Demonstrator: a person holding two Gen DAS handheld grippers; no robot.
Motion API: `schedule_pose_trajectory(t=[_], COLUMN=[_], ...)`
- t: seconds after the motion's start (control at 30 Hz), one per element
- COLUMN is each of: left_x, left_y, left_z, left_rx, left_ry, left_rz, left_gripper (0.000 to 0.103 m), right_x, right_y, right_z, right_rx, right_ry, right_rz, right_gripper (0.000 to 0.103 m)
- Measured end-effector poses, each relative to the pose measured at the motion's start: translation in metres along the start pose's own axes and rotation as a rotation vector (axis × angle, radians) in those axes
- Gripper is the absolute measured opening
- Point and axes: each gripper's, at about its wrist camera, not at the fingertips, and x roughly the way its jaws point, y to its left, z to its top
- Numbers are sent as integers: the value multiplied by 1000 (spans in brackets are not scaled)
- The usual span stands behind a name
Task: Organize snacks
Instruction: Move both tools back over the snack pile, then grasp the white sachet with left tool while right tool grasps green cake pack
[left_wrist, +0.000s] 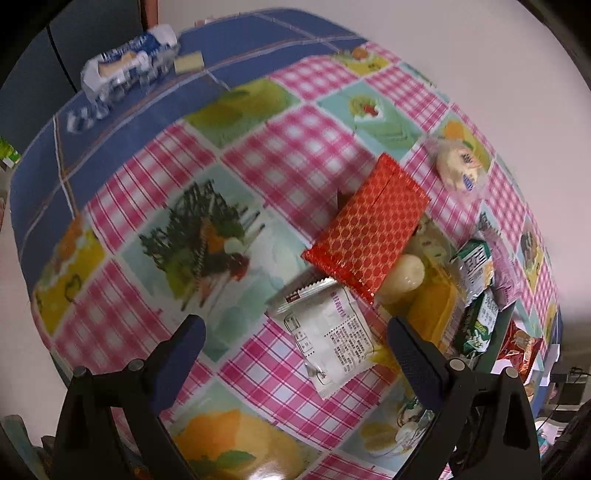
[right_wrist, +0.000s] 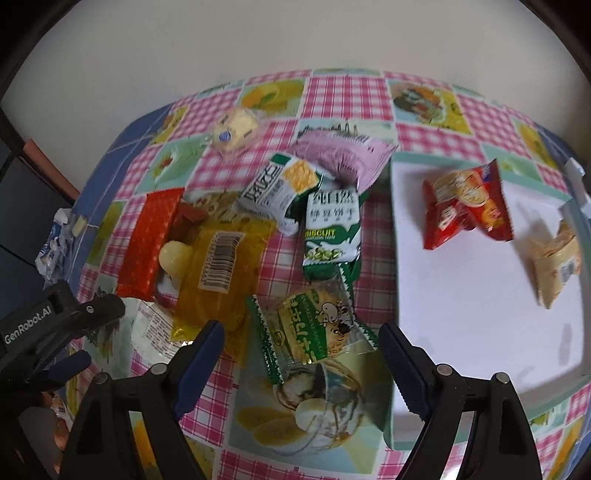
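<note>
Several snack packets lie in a heap on the patterned tablecloth. In the left wrist view my left gripper is open and empty over a white packet; a red dotted packet lies just beyond it. In the right wrist view my right gripper is open and empty, with a clear green-edged cookie packet between its fingers. Beyond lie a yellow packet, a green biscuit packet and a pink packet. A white box at the right holds a red snack bag and a beige packet.
A round cake in clear wrap lies at the far side of the table. A crumpled blue and white wrapper sits at the far left on the blue cloth part. The left gripper's body shows at the left of the right wrist view.
</note>
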Motion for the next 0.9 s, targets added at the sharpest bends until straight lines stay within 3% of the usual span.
schedule_pose_trajectory(t=[0.27, 0.47, 0.8, 0.9], left_x=[35, 50, 49, 47], left_y=[-11, -21, -38, -35], left_z=[0, -2, 17, 21], left_rx=[3, 33, 98, 105], left_ry=[107, 132, 90, 76], left_rz=[-10, 10, 86, 109], left_gripper=[99, 94, 70, 62], right_x=[20, 22, 28, 28], right_y=[0, 1, 8, 11], right_z=[0, 2, 4, 5], right_rx=[-12, -33, -36, -36], right_ry=[41, 35, 69, 80], right_rz=[5, -8, 63, 88], right_gripper=[87, 87, 87, 83])
